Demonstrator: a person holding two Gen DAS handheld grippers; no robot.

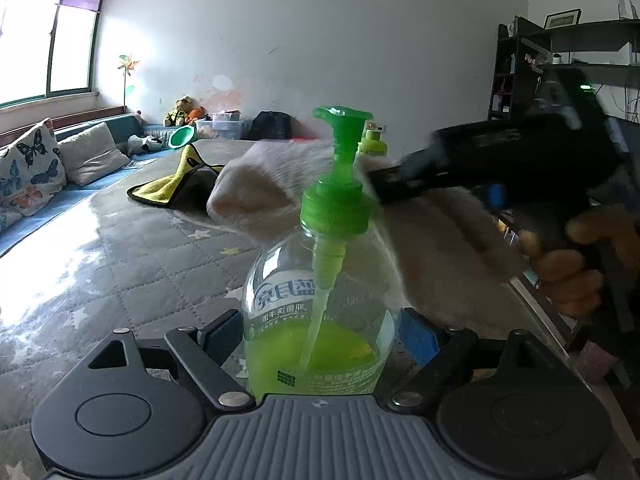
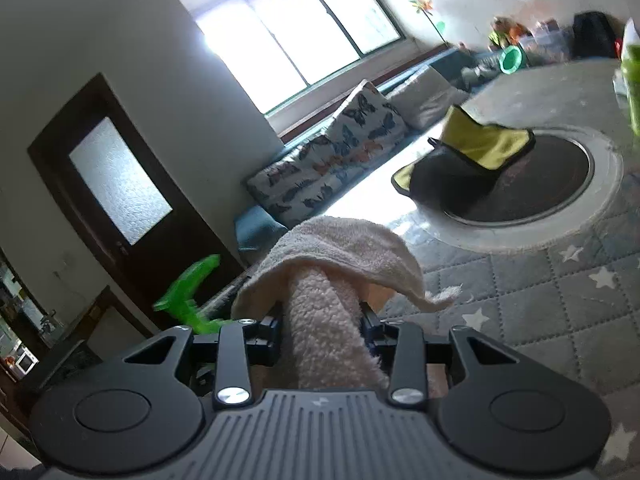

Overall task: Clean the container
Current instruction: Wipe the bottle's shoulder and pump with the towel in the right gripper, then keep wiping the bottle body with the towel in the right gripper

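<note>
The left tool (image 1: 320, 344) clamps the pump bottle (image 1: 316, 312) upright; the right tool (image 2: 322, 330) pinches a beige towel (image 2: 332, 264) against the bottle's shoulder.

Greens, greys and cream over a star-quilted table

The clear plastic pump bottle (image 1: 316, 300) had a bright green pump head and collar, lime-green liquid at the bottom and a white-lettered label. The fluffy towel (image 2: 340, 256) was cream to pale pink. The quilted table cover (image 1: 132, 256) was grey with white and pale yellow stars. A folded microfibre cloth (image 2: 476, 152) showed yellow-green and dark grey with black edging. The square cushion (image 1: 28, 168) was white with blue, black and orange butterflies.
</note>
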